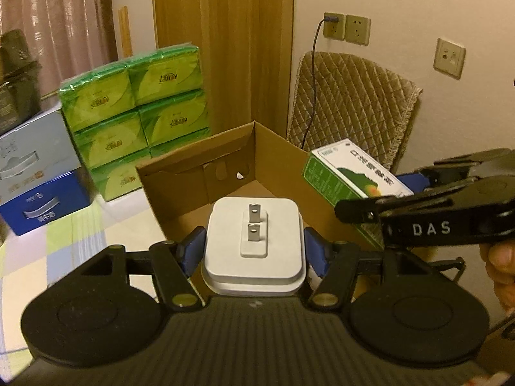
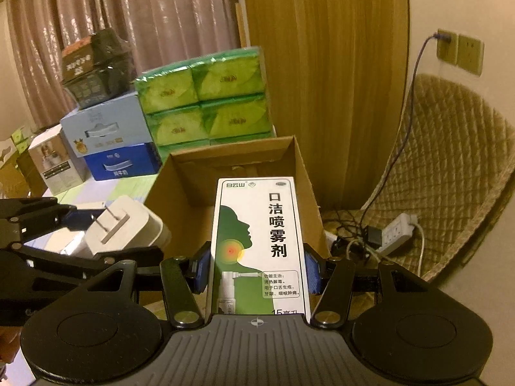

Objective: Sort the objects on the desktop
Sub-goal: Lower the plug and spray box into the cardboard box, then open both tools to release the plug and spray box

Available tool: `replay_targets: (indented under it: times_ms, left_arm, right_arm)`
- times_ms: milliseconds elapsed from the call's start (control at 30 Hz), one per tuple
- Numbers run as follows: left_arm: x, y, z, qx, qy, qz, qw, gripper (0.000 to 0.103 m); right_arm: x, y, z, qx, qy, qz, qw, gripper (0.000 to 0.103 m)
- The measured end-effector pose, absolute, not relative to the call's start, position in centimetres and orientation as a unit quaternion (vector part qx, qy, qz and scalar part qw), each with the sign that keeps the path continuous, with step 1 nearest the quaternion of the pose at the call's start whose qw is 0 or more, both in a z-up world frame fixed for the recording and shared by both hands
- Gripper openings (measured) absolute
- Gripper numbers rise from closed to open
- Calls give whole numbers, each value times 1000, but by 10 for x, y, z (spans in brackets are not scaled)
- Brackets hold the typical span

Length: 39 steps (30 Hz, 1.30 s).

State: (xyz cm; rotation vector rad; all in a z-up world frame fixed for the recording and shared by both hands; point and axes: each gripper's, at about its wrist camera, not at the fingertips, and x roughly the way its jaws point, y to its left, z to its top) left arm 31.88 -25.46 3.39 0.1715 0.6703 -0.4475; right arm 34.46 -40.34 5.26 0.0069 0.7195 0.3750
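My left gripper (image 1: 254,251) is shut on a white plug adapter (image 1: 254,241), its two metal prongs facing the camera. The adapter hangs at the near edge of an open cardboard box (image 1: 225,160). In the right wrist view my right gripper (image 2: 257,270) is shut on a white and green spray medicine carton (image 2: 260,244), held lengthwise over the same cardboard box (image 2: 231,173). Each view shows the other tool: the carton (image 1: 351,173) at right in the left view, the adapter (image 2: 122,225) at left in the right view.
A stack of green tissue packs (image 1: 135,119) stands behind the box, with blue and pale blue cartons (image 1: 38,173) to its left on a checked tablecloth (image 1: 80,234). A quilted chair (image 2: 450,167) with a power strip (image 2: 396,231) and cables sits at right.
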Motion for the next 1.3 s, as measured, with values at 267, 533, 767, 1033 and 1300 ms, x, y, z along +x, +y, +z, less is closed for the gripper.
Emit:
replay_targets:
  times_ms: [267, 533, 767, 1033, 1300]
  left_arm:
    - [357, -260, 10, 91, 344, -225, 907, 61]
    - [371, -262, -4, 104, 354, -231, 901, 61]
    - [375, -256, -4, 103, 352, -224, 903, 69]
    - [364, -239, 10, 112, 337, -214, 910, 69]
    - [353, -228, 19, 113, 328, -213, 913, 70]
  right_arm:
    - [371, -408, 35, 16, 362, 171, 916, 53]
    - [382, -403, 21, 11, 370, 172, 913, 53]
    - [385, -401, 16, 9, 375, 172, 911, 53]
    - [384, -395, 18, 5, 379, 178, 908, 53]
    - [389, -385, 18, 21, 382, 187, 905, 63]
